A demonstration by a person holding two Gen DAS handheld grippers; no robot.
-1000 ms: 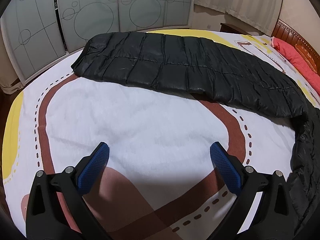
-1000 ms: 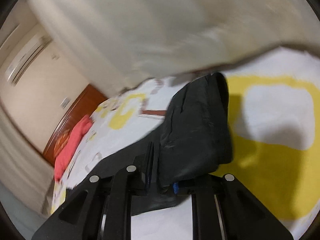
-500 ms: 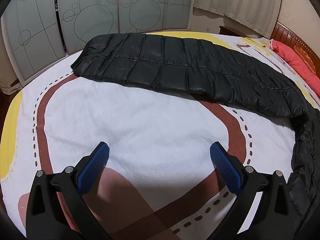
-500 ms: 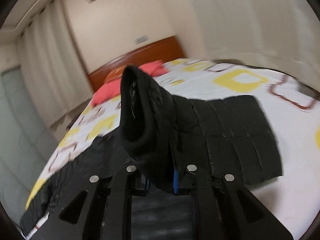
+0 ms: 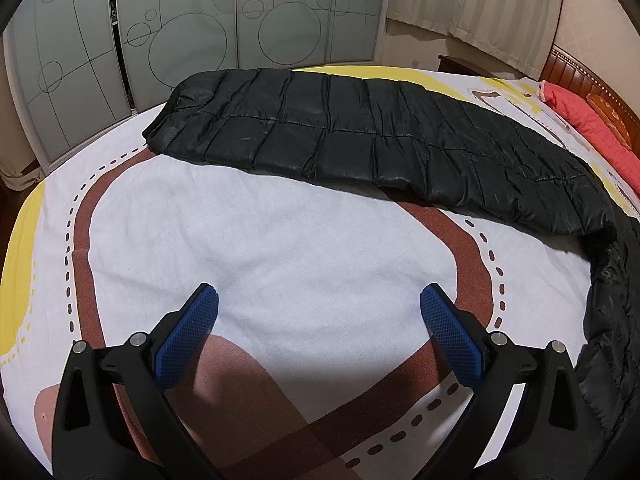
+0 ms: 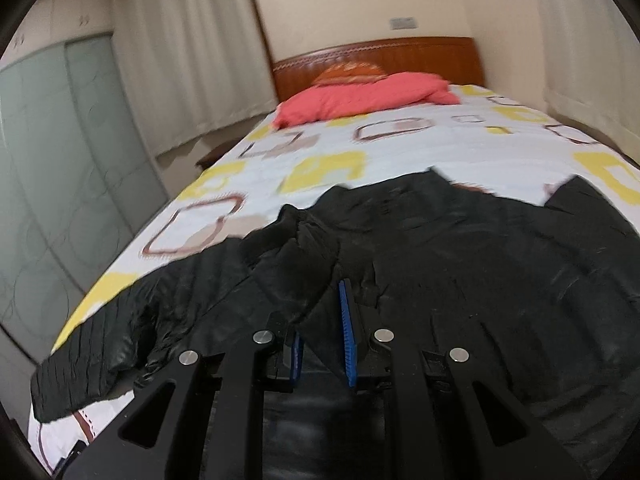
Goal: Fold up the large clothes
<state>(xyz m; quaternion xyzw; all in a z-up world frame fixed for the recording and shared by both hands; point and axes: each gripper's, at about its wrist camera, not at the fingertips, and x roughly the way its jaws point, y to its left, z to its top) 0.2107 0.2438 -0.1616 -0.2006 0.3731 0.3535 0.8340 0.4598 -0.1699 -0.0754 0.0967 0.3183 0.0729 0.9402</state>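
Meanwhile, left tool (image 5: 319, 330) spread wide over fleecy bedspread (image 5: 280, 240), right tool (image 6: 320, 320) clamped on glossy quilted black coat (image 6: 480, 260).

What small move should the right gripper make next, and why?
Probably open the right gripper and let go: the black jacket fold it pinches already lies on the jacket body on the bed, while the left gripper hovers open, holding nothing.

left tongs (image 5: 319, 314) | right tongs (image 6: 320, 320) | black frames | blue ridged pads (image 5: 188, 338) | silver screws
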